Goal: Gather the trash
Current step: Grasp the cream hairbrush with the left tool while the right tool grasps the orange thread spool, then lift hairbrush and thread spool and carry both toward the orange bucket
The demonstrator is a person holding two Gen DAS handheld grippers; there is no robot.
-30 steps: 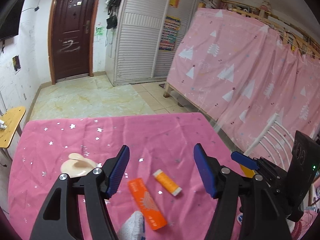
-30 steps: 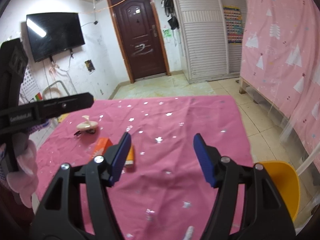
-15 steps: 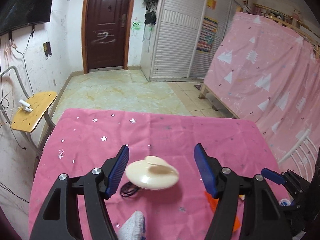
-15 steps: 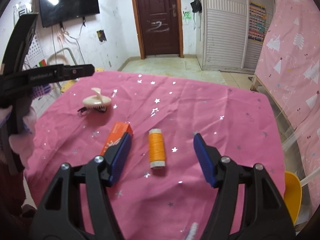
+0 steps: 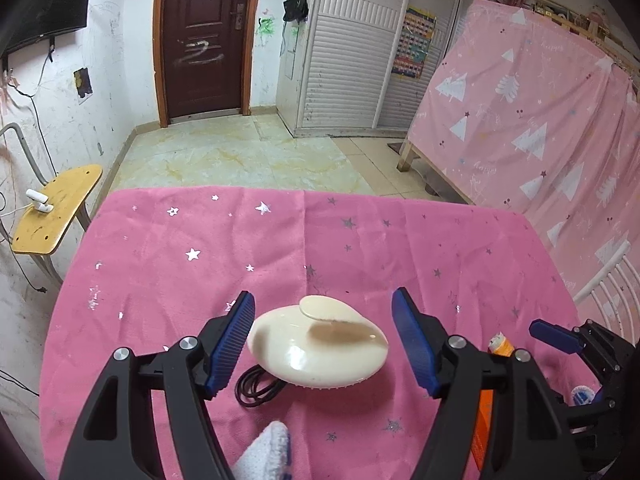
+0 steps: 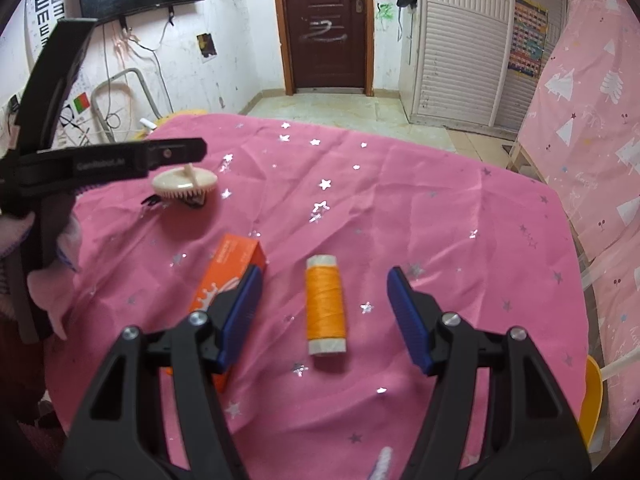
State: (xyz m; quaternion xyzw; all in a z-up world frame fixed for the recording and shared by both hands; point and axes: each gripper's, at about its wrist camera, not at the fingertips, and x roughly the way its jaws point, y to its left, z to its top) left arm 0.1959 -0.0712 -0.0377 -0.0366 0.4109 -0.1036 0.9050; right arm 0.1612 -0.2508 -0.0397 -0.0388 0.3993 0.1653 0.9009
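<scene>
A cream oval brush [image 5: 318,350] lies on the pink starred tablecloth [image 5: 320,240] with a black hair tie [image 5: 256,390] under its near edge. My left gripper [image 5: 323,344] is open, its blue pads either side of the brush without touching it. An orange thread spool [image 6: 325,310] lies on the cloth between the open pads of my right gripper [image 6: 323,316]. An orange box [image 6: 230,276] lies just left of it, partly behind the left pad. The brush also shows in the right wrist view [image 6: 185,184], under the left gripper's arm.
A yellow wooden stool [image 5: 56,208] stands off the table's left side. A pink curtained bed [image 5: 540,120] is to the right. A yellow chair seat [image 6: 594,408] is at the table's right edge. The right gripper shows at the left wrist view's right edge [image 5: 560,334].
My left gripper swung left from the orange box and spool to the cream brush and closed in on it. My right gripper moved forward until the spool lay between its pads.
</scene>
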